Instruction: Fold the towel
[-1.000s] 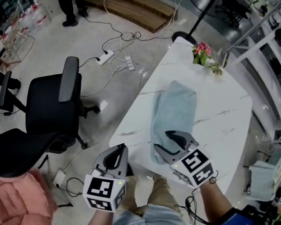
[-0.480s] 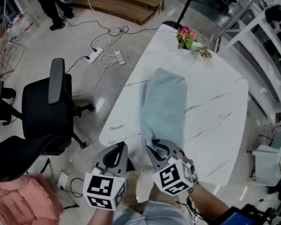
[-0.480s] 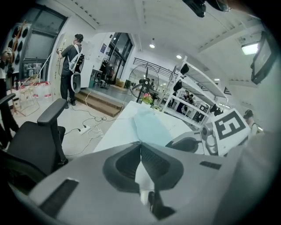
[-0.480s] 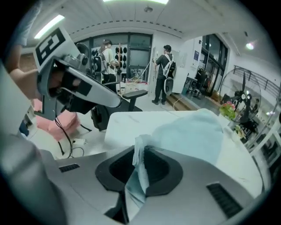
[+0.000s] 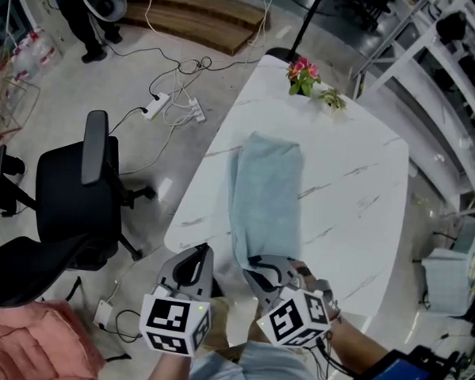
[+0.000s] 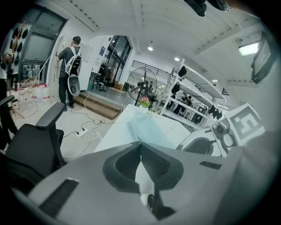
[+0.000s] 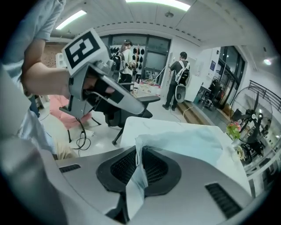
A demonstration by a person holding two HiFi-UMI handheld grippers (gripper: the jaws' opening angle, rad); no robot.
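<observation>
The left gripper [image 5: 202,253] hung nearest the person, just off the near corner of the tabletop [image 5: 356,191]. Its jaws were pressed together with nothing gripped between them. Its marker cube [image 5: 175,323] faced up toward the head camera.

Just beside it, the right gripper [image 5: 261,266] sat at the tabletop's near edge. Its jaws had just been closing and were clamped on the near end of the light blue towel [image 5: 265,195]. In the right gripper view, a narrow fold of the cloth stood up between the jaws and ran down through them.

Beyond that pinched end, the towel lay flat as a long, narrow strip on the left part of the white, marble-veined tabletop. It ran lengthwise away from the person and its far end stopped short of the far corner. A pot of pink flowers [image 5: 303,69] stood at that corner, with a small green plant [image 5: 333,99] near it.

On the floor to the person's left lay a heap of pink fabric [image 5: 23,345]. Farther along that side, a black office chair [image 5: 75,189] stood well apart from the tabletop. Past the chair, white power strips [image 5: 156,105] and tangled cables lay on the pale floor. A low wooden platform [image 5: 195,12] sat beyond them. A standing person [image 5: 84,14] in dark clothes was at the far left, and white shelving [image 5: 435,53] ran along the right.
</observation>
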